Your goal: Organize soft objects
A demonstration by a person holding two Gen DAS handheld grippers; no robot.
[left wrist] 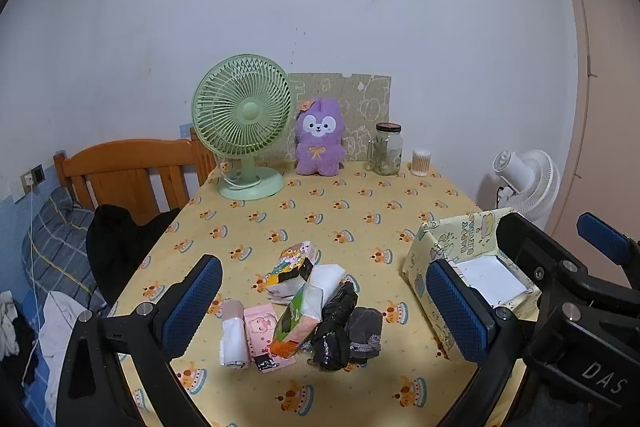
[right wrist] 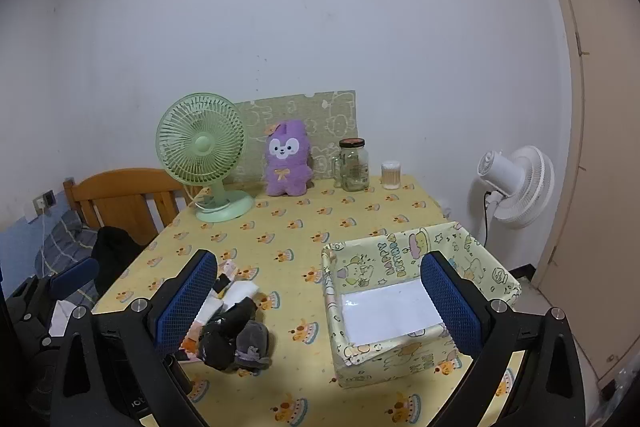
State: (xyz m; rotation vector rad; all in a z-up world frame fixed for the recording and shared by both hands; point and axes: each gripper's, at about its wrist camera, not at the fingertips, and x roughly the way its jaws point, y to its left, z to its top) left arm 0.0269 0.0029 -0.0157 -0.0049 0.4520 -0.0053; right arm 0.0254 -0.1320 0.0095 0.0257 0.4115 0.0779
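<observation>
With both grippers' fingers apart and empty, the left gripper [left wrist: 324, 307] may pinch several items from the tangled pile [left wrist: 304, 311] at lower centre, spilling some short of the box [right wrist: 404, 307].

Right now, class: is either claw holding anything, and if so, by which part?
Nothing is held. The left claw is open above the pile of soft things; the right claw is open, near the box.

Left tool [left wrist: 324, 303]: glossy black frame, two flat fingers [left wrist: 192, 303] faced with blue, grid-textured pads.
Right tool [right wrist: 320, 307]: same black arms, same blue mesh pads.
Screws: round silver bolts at each finger joint.
Markings: white letters "DAS" on the right tool's black body, seen from the left view.
</observation>
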